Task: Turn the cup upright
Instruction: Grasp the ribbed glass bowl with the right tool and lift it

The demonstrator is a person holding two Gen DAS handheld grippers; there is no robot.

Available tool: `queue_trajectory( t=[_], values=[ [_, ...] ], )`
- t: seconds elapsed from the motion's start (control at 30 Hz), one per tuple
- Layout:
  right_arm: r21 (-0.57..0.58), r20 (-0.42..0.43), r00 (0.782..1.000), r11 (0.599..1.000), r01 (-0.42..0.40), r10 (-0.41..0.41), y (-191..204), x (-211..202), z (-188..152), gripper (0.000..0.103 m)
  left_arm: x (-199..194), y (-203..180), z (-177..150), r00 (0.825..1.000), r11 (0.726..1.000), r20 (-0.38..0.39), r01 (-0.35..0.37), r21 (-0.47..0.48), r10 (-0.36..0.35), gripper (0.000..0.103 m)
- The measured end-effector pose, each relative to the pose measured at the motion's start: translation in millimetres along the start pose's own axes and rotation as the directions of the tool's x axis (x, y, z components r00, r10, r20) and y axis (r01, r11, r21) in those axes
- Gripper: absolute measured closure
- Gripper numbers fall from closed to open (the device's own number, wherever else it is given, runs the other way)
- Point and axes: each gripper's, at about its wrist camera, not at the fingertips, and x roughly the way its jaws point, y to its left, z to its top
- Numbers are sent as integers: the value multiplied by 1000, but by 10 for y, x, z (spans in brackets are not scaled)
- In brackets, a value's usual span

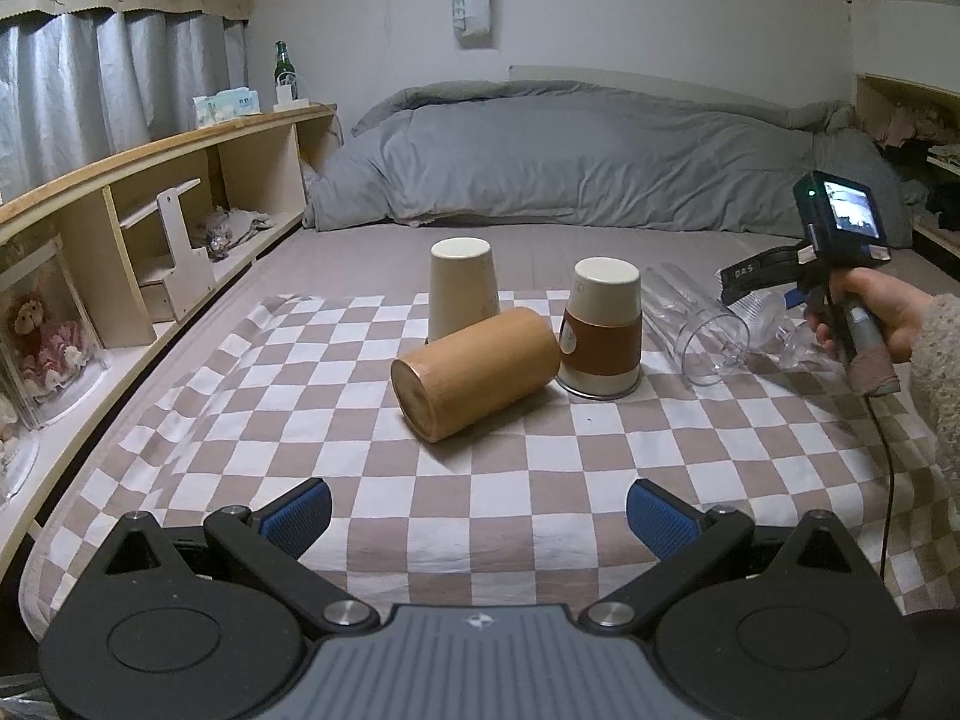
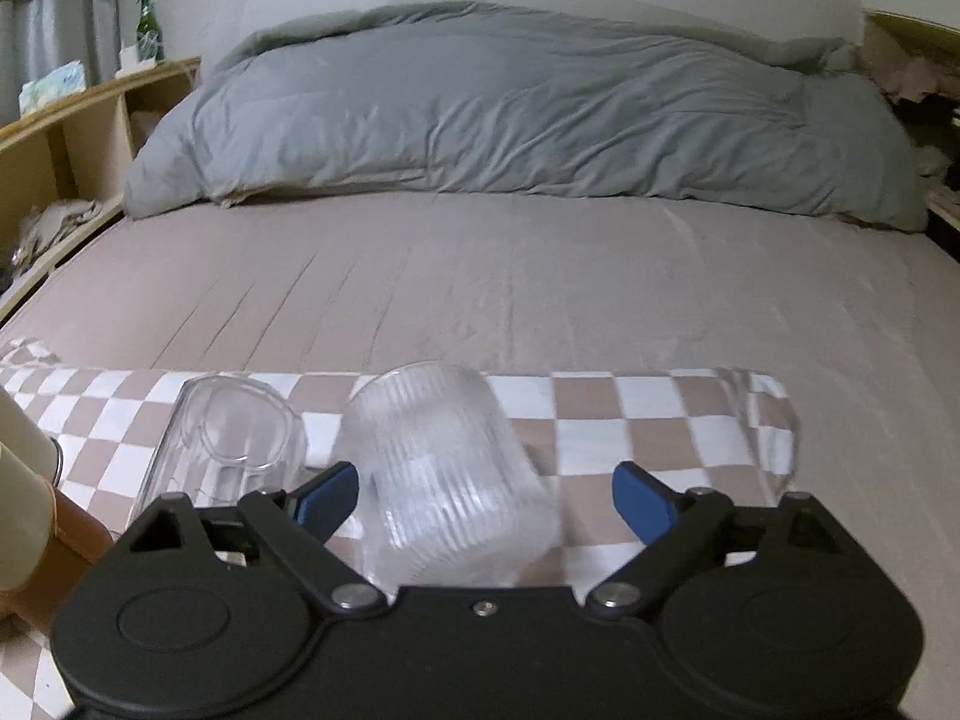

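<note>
Right wrist view, lower centre: open fingers [image 2: 483, 501] straddle ribbed clear cup [image 2: 447, 474], likely light, slippery; grip mid-wall.

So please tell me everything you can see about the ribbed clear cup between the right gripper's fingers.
The ribbed clear cup looks like transparent glass or plastic with fine vertical ridges along its wall. It lies tilted on its side on the checkered cloth, closed base pointing away from the camera, not upright. It sits between the open blue fingers of the right hand-held gripper; real contact with them cannot be confirmed. A smooth clear cup lies beside it on its left.
</note>
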Motion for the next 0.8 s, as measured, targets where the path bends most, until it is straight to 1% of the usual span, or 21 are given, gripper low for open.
queue_trajectory(
  t=[0.03,0.07,0.27,0.57,0.67,0.8],
  values=[
    [-1,-19,1000,1000,-19,19,11,23,3,21,3,-3,-2,1000,1000,-1,3,-2,-3,0],
    [1,-27,999,1000,-22,22,18,26,2,25,7,-4,-1,1000,1000,-1,6,-4,-6,0],
    [-20,-22,999,999,-32,31,26,-161,-104,27,24,-39,-5,999,999,-3,35,-15,-35,0],
    [-33,-57,993,994,-106,104,-32,-688,-488,28,32,-182,-22,998,998,2,67,-15,-67,0],
    [-63,-77,989,990,-129,124,-10,-861,-637,28,41,-223,-23,995,995,3,97,-21,-97,0],
    [-160,-99,981,970,-182,168,45,-1046,-818,28,86,-326,-18,988,988,5,151,-19,-151,0]
  ],
)
